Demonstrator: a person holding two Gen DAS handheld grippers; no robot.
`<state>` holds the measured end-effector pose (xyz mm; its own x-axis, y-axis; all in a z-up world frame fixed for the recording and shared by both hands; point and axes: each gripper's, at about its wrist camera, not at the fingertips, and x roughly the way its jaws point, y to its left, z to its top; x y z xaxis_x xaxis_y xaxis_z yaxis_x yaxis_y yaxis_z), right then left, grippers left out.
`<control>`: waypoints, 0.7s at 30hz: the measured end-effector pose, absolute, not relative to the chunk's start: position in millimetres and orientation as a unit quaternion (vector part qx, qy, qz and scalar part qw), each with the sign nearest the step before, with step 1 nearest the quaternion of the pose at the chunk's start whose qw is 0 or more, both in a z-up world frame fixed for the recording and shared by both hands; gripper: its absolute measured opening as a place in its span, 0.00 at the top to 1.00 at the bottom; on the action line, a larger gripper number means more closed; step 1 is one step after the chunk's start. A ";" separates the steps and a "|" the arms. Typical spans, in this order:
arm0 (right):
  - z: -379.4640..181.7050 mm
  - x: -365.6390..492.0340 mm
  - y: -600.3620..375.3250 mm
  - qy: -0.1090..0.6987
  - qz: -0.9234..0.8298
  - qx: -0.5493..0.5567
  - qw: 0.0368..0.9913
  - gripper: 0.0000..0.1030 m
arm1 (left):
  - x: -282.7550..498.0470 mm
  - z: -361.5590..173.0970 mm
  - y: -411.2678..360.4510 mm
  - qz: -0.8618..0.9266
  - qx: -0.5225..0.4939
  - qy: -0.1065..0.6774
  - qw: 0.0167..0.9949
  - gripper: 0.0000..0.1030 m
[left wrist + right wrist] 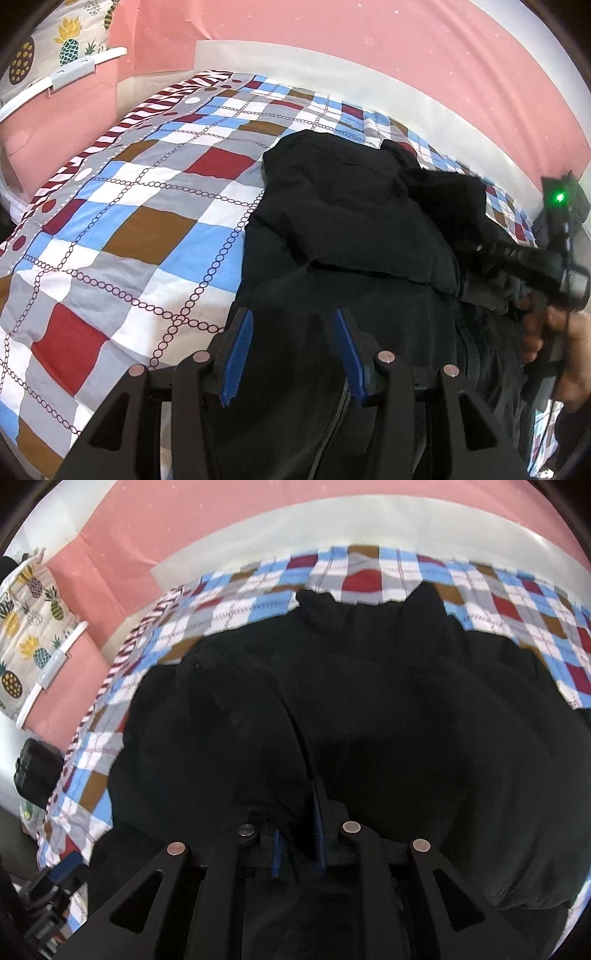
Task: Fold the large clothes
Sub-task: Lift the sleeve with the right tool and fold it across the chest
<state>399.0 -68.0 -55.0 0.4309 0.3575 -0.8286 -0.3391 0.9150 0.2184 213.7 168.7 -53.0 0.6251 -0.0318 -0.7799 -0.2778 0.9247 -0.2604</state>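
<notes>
No legible brand or writing on anything. Large black padded fabric jacket (351,229) lies on the right part of the checked red, blue, brown and white quilt (140,206). Left gripper (293,354): blue pads apart, over the jacket's near edge, gripping nothing. Right gripper (299,843): pads nearly together, black fabric pinched between.

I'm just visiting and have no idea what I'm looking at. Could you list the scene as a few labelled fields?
Place: bed with a checked quilt, pink wall behind
Garment: black jacket, rumpled on the quilt, its zip near the left tongs
Left tongs: open, blue pads apart over the jacket, gripping nothing
Right tongs: nearly closed, a fold of jacket between the pads
Person: a hand holding the right tongs
Side: pineapple-print cloth on a white rail
</notes>
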 end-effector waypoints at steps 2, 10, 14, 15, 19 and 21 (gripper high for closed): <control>-54.7 394.5 -68.7 0.490 0.215 0.005 0.845 0.79 | 217.1 -50.2 167.3 0.065 -0.181 0.427 0.883 0.53; -13.1 359.5 -108.4 0.440 0.303 0.067 0.843 0.34 | 251.8 -17.6 147.1 0.026 -0.167 0.411 0.896 0.52; -6.7 353.1 -174.7 0.415 0.229 0.083 0.876 0.34 | 279.1 2.6 120.9 -0.010 -0.143 0.395 0.908 0.47; -8.0 353.0 -189.1 0.413 0.212 0.090 0.881 0.37 | 286.2 5.0 113.8 -0.017 -0.137 0.394 0.909 0.47; -27.2 358.7 -267.3 0.421 0.091 0.122 0.894 0.76 | 319.1 3.8 80.5 -0.051 -0.117 0.396 0.909 0.47; -39.6 363.5 -289.2 0.426 0.058 0.139 0.892 0.80 | 334.0 -1.3 67.4 -0.058 -0.109 0.400 0.908 0.47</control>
<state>363.5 -289.2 -39.6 0.6301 0.2223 -0.7440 0.0152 0.9544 0.2980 334.0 67.4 -1.3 0.6735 -0.1929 -0.7136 0.0182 0.9694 -0.2449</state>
